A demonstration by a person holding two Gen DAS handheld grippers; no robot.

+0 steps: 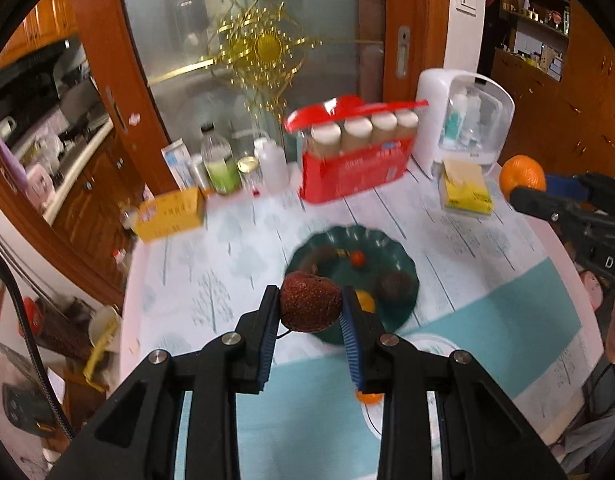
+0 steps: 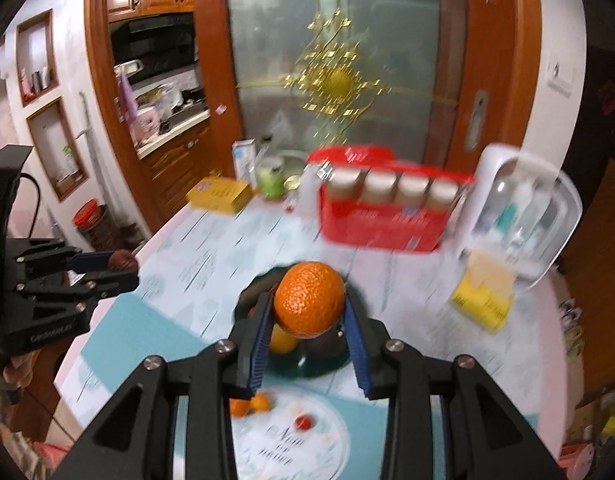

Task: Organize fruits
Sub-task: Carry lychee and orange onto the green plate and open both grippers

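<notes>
Fruit fills both tools. From the left wrist view, the left tool (image 1: 310, 307) is clamped on a dark reddish-brown rough-skinned fruit (image 1: 310, 303), held between its blue pads above the worktop (image 1: 211, 264). Just beyond and below the tool sits a dark green scalloped plate (image 1: 387, 240) holding a small red fruit (image 1: 357, 257), another dark fruit (image 1: 395, 285) and a yellow-orange one partly hidden by the right finger. Far right of the tool, the right tool (image 1: 525, 190) grips an orange (image 1: 521, 174).

From the right wrist view, the right tool (image 2: 309, 312) is closed on the orange (image 2: 309, 300), above the green plate (image 2: 247, 304). Nearer than the fingertips lies a white printed plate (image 2: 331, 432) with two small orange fruits (image 2: 249, 404) and a small red one (image 2: 303, 423). Far left, the left tool (image 2: 121, 266) carries its dark fruit (image 2: 123, 260).
</notes>
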